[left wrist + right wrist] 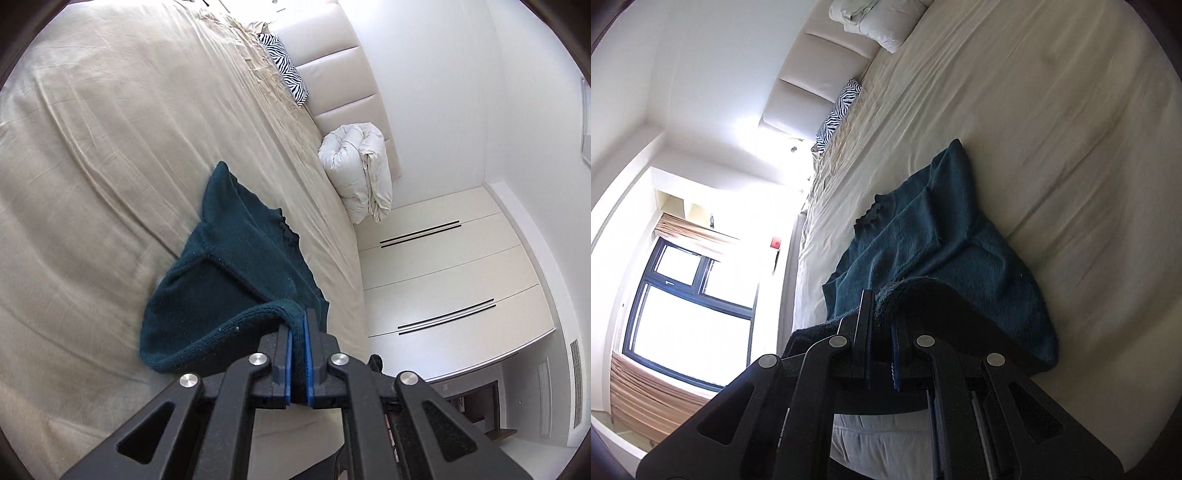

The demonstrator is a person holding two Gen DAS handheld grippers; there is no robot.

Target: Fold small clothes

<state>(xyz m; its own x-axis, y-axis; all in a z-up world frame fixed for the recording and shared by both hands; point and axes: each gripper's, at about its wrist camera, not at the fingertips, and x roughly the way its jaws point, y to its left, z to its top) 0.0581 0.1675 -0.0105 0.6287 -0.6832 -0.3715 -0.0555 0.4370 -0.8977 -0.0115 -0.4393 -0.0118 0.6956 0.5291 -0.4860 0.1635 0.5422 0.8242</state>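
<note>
A dark teal knitted garment [221, 273] lies on the beige bed sheet [110, 147], partly lifted at its near edge. My left gripper [299, 325] is shut on the garment's ribbed hem, which curls up between the blue pads. In the right wrist view the same garment [942, 243] stretches away over the sheet [1052, 129]. My right gripper [882, 314] is shut on another part of the near edge, and the cloth drapes over its right finger. Both grippers hold the edge above the bed.
A rolled white duvet [356, 173] and a zebra-print pillow [284, 66] lie by the padded headboard [347, 85]. White wardrobe doors [443, 266] stand beyond the bed's side. In the right wrist view, a bright window [683, 302] with curtains is on the left.
</note>
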